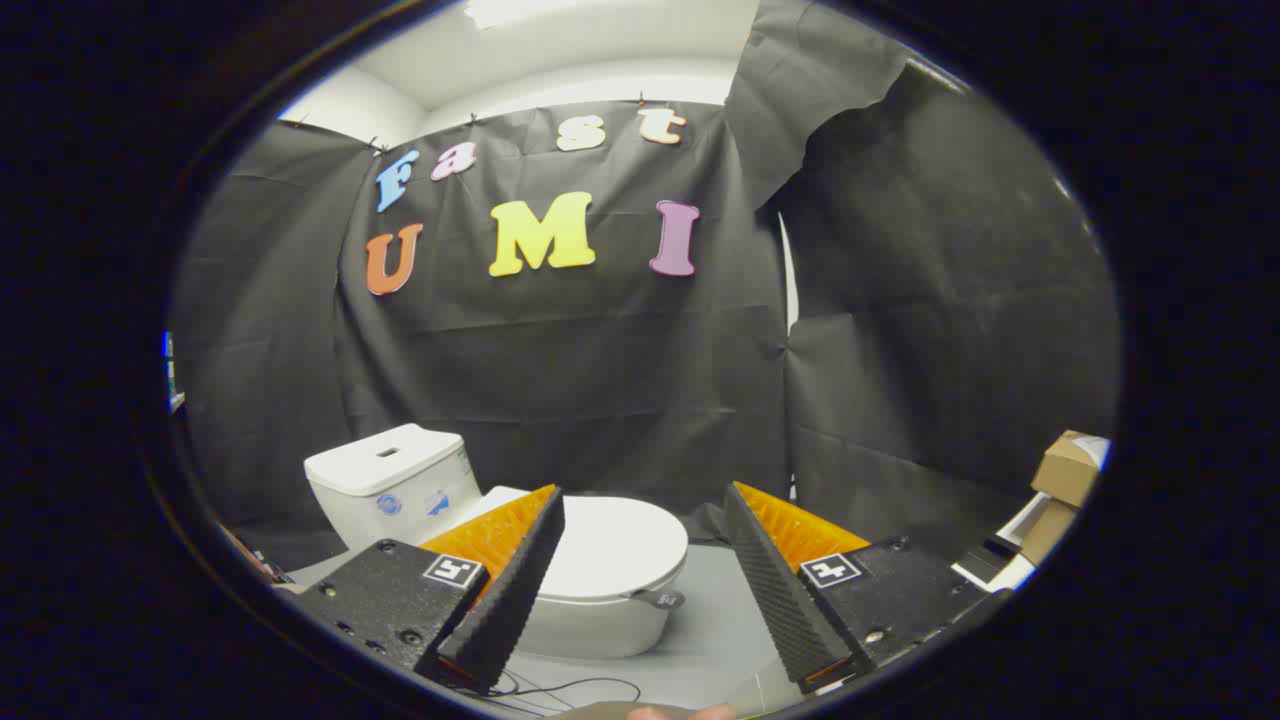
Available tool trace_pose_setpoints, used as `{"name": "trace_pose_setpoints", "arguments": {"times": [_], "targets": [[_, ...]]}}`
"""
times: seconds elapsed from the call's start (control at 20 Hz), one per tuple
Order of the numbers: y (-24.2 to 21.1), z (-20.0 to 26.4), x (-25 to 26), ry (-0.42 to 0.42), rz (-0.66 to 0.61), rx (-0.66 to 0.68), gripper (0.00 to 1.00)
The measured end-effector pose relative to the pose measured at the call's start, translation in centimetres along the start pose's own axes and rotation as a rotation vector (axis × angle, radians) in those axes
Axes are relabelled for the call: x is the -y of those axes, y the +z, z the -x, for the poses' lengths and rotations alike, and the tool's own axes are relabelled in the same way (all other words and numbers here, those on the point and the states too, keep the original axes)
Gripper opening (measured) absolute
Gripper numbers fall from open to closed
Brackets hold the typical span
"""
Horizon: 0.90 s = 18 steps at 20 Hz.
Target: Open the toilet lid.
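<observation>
The gripper [645, 540] is released, its two fingers spread wide and holding nothing. The toilet [590, 610] sits beyond them on a grey floor [720, 630], its lid [615, 545] down flat on the bowl and showing in the gap between the fingers, partly behind the left one. The tank [385, 480] stands behind it, to the left, against the black cloth wall. By my reading the task has not begun: the lid is shut and the gripper is well apart from it.

The main risk, as I judge it, is the lid itself. It looks like smooth, glossy white plastic, a thin rounded oval with a low curved rim, so there is little edge to catch. Fingers that come in too high would skate over the top; too low, and they would knock the bowl instead. A small grey tab [662, 599] juts from the front right edge of the lid and looks like the likeliest hold, but it is tiny, and a sloppy pinch could slip off and let the lid drop back. The toilet also looks like a light model rather than a fixed one, so a hard upward pull might shift the whole thing.

The fingers have ridged, ribbed inner faces, which should help. A cardboard box [1065, 470] sits far off to the right, and thin cables [560, 690] trail on the floor near the bowl
</observation>
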<state>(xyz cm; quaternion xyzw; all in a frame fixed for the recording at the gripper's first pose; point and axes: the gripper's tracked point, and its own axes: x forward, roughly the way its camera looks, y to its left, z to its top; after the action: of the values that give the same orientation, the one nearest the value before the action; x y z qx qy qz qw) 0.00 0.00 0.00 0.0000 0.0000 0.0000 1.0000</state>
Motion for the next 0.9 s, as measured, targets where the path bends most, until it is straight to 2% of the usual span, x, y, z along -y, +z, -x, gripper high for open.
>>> {"name": "trace_pose_setpoints", "arguments": {"times": [0.9], "targets": [[-0.3,-0.1,-1.6,0.016,0.057,0.031,1.0]]}}
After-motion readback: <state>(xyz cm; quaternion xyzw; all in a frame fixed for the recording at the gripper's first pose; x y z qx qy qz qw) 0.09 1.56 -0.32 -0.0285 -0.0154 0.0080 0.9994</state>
